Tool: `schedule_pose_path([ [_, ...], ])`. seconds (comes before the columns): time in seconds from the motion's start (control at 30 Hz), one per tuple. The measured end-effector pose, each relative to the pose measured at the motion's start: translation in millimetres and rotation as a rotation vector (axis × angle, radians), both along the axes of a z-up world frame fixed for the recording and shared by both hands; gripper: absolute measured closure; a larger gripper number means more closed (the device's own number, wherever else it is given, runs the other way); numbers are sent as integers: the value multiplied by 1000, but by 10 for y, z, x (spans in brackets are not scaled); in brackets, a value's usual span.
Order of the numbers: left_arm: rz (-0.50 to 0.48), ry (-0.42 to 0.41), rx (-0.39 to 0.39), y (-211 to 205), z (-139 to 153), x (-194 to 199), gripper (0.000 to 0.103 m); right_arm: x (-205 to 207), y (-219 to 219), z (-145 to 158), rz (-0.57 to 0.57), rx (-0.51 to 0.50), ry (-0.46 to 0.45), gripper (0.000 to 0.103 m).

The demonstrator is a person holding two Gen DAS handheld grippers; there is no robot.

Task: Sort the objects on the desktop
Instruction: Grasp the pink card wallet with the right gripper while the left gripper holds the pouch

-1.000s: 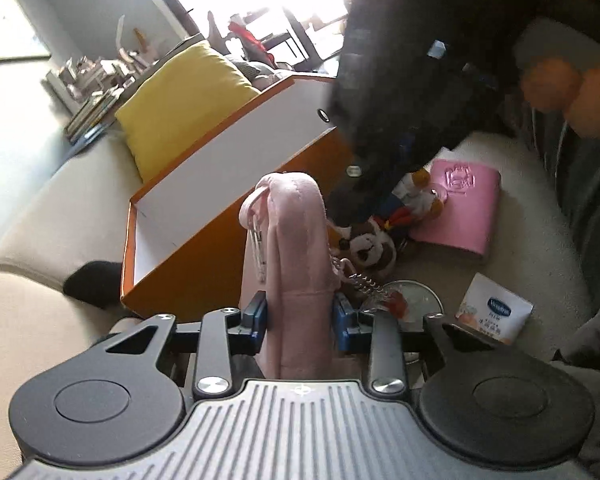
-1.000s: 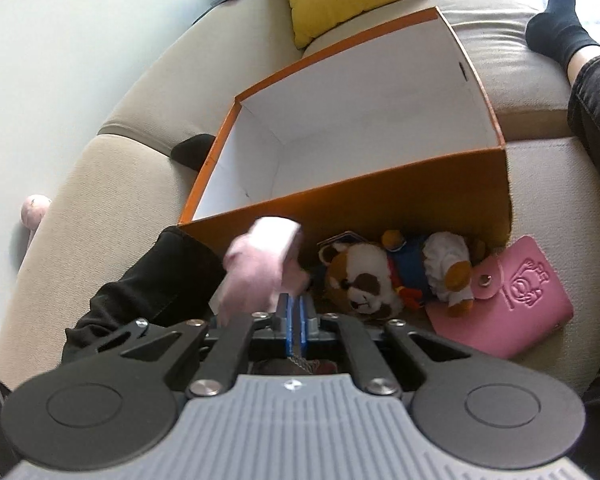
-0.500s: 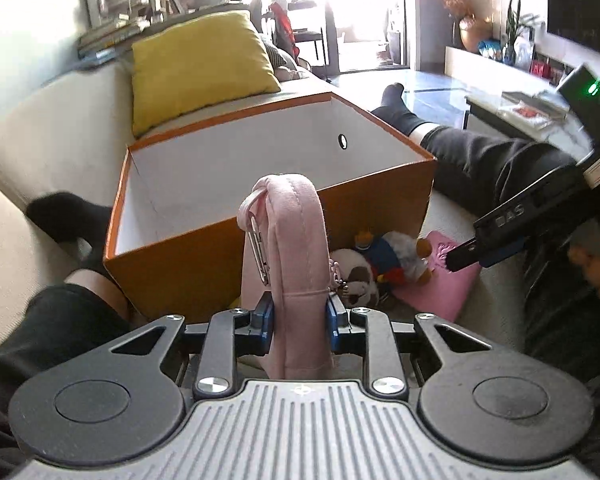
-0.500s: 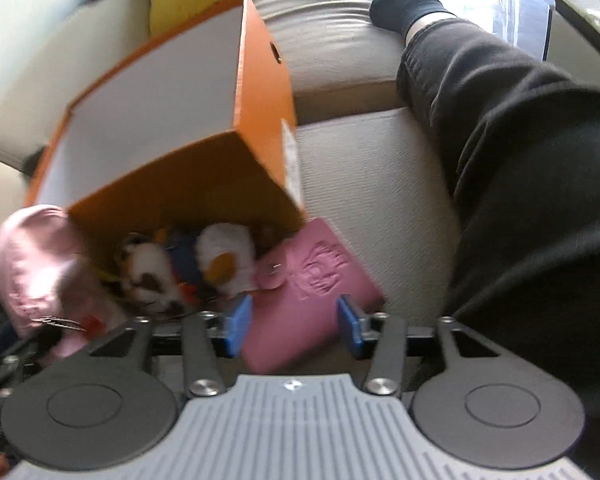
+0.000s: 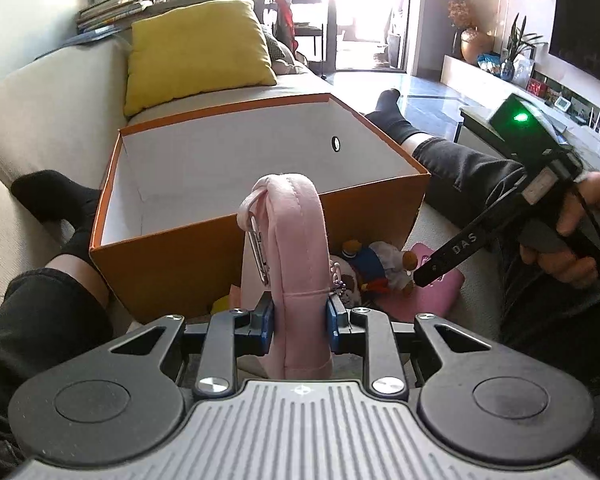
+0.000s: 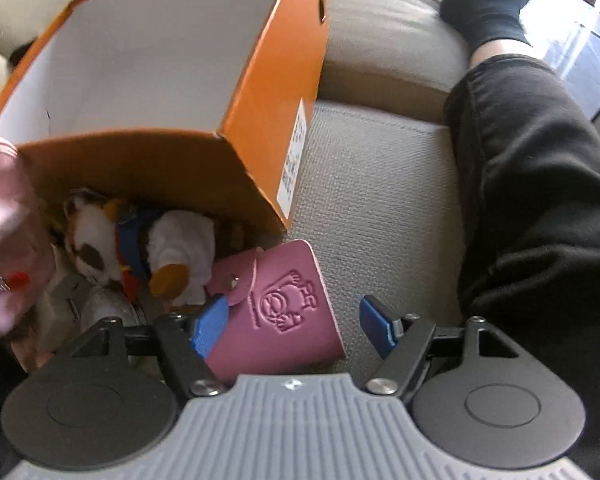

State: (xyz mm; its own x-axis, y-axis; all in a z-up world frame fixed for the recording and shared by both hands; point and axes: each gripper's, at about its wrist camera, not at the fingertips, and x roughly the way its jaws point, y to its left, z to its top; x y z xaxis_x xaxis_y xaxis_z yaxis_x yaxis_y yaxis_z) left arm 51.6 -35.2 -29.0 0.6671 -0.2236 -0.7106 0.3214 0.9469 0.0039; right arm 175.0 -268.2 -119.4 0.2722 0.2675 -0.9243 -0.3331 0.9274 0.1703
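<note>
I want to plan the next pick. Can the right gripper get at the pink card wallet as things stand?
Probably yes. The right gripper, its jaws opening, sits over the pink card wallet, which lies uncovered on the sofa. Only the plush toy beside it crowds one finger.

Left gripper (image 5: 298, 320) clamped, right gripper (image 6: 296, 322) opening

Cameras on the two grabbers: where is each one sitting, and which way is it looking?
Left wrist: rides the left gripper, looking across the orange box into the room; clamps the pink pouch; legs and a hand show.
Right wrist: rides the right gripper, tipped down at the pink card holder; jaws opening around it, a leg shows.
Shared: box, pouch, plush toy, card holder.
</note>
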Motion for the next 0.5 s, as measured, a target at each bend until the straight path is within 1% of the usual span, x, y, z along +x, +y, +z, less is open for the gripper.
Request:
schedule_pose_path([
  [0.07, 9, 9, -17, 9, -2, 19, 74, -119, -57, 78, -62, 51, 4, 29],
  [0.1, 11, 12, -23, 10, -4, 29, 74, -186, -105, 95, -112, 96, 25, 29],
  [0.13, 12, 15, -28, 9, -7, 41, 74, -244, -145, 91, -152, 138, 48, 30],
  [0.17, 13, 19, -31, 8, -11, 52, 74, -303, -177, 81, -188, 170, 63, 33],
  [0.23, 10, 25, -40, 11, -19, 71, 74, -386, -242, 0, -288, 220, 120, 38],
  [0.3, 8, 28, -47, 17, -25, 81, 74, -416, -305, -144, -368, 269, 180, 41],
  [0.33, 9, 28, -51, 24, -29, 81, 74, -429, -322, -186, -395, 264, 176, 49],
  [0.37, 10, 28, -54, 33, -30, 83, 74, -437, -330, -203, -412, 259, 163, 51],
  [0.43, 15, 28, -63, 54, -30, 79, 74, -439, -348, -245, -438, 264, 152, 49],
  [0.5, 23, 27, -72, 68, -34, 78, 73, -386, -331, -325, -450, 250, 166, 47],
])
